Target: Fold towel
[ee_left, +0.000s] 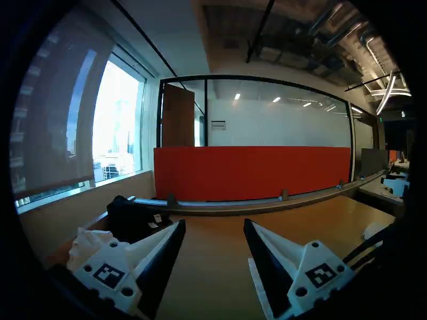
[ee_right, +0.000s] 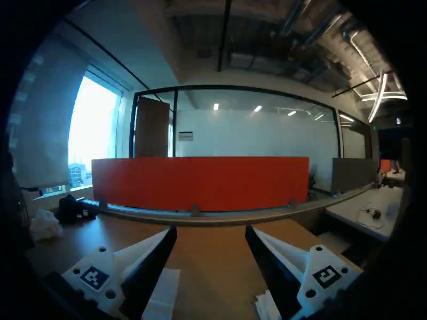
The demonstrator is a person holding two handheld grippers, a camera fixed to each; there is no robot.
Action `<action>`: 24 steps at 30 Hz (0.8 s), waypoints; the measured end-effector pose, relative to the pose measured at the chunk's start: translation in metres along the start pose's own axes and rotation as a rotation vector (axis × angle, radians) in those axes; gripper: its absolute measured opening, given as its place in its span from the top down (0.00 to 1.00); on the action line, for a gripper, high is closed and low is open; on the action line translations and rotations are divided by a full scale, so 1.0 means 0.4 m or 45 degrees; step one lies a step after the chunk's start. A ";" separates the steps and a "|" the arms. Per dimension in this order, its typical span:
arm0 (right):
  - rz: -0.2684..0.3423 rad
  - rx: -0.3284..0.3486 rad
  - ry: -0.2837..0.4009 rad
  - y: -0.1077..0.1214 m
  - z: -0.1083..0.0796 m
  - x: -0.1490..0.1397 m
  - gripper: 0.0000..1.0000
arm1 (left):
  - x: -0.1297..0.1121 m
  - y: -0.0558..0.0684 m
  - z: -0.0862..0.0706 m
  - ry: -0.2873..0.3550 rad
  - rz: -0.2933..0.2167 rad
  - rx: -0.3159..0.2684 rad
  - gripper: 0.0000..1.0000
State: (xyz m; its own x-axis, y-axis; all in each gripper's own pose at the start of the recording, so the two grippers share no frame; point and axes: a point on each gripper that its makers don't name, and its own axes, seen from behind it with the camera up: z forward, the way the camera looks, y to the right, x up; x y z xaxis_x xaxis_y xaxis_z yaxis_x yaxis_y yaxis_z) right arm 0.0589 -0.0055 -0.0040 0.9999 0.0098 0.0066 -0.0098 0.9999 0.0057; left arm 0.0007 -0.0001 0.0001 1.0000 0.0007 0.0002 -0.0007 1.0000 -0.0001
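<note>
Seemingly no fold was made yet: the white towel (ee_right: 163, 296) lay on the worktop (ee_right: 213, 266). Left claw (ee_left: 213, 224) and right claw (ee_right: 211, 229) gaped wide above it, empty.

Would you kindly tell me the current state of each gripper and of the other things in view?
Left gripper: open, nothing between its fingers.
Right gripper: open, gripping nothing.
Towel: lying on the desk, ungripped.
White cloth: crumpled, beside a black bag.
Ceiling lights: on.
Window blind: partly lowered.
</note>
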 end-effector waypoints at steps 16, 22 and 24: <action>-0.074 0.071 -0.041 -0.041 0.011 0.129 0.00 | 0.073 0.030 0.021 -0.075 0.040 -0.096 0.20; -0.133 0.189 -0.144 -0.090 0.015 0.099 0.00 | 0.038 0.073 0.027 -0.174 0.050 -0.219 0.20; -0.150 0.237 -0.184 -0.108 0.014 0.084 0.00 | 0.023 0.090 0.025 -0.210 0.056 -0.269 0.20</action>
State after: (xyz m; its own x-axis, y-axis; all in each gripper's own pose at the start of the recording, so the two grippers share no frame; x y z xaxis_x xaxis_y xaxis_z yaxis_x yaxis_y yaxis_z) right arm 0.0930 -0.0485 0.0016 0.9831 -0.1206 0.1377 0.0919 0.9758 0.1986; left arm 0.0098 0.0359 0.0102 0.9854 0.0614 0.1586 -0.0266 0.9768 -0.2125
